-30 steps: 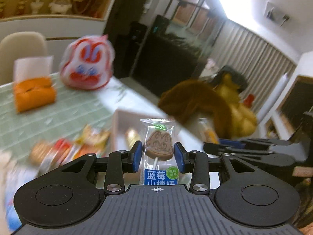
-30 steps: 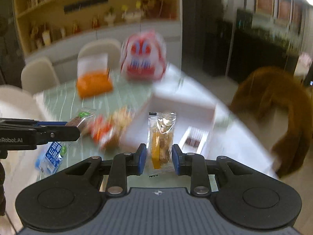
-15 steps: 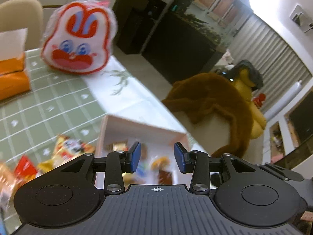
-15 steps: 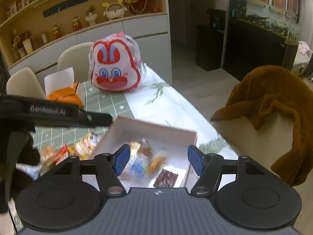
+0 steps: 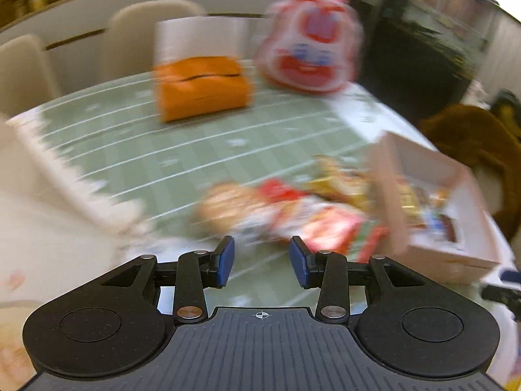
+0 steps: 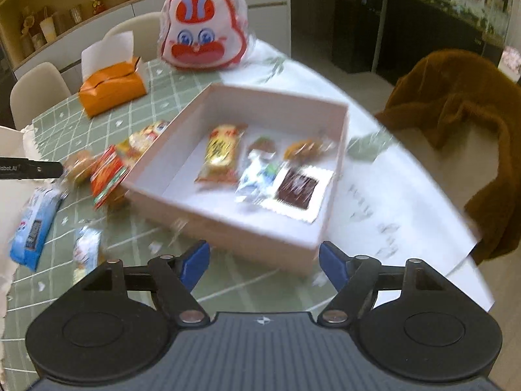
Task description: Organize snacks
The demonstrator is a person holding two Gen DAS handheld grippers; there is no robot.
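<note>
A shallow pink box (image 6: 228, 224) sits on the green checked tablecloth (image 6: 130, 238); it shows at the right of the left wrist view (image 5: 433, 254). Several wrapped snacks lie inside it, among them a yellow bar (image 6: 221, 150), a lollipop packet (image 6: 260, 172) and a chocolate square (image 6: 298, 190). A pile of loose snacks (image 5: 293, 208) lies left of the box, also in the right wrist view (image 6: 107, 169). My left gripper (image 5: 261, 262) is open and empty, just short of the pile. My right gripper (image 6: 264, 264) is wide open and empty, near the box's front wall.
An orange tissue box (image 6: 110, 88) and a red-and-white rabbit bag (image 6: 203, 39) stand at the table's far side. A blue packet (image 6: 32, 228) and a small packet (image 6: 86, 251) lie near the left edge. A chair draped in brown fabric (image 6: 456, 107) stands right of the table.
Both grippers let go of their snacks, the lollipop and the nut packet, which now lie in the box. The left gripper has swung left toward the loose pile; the right gripper opened wider.
</note>
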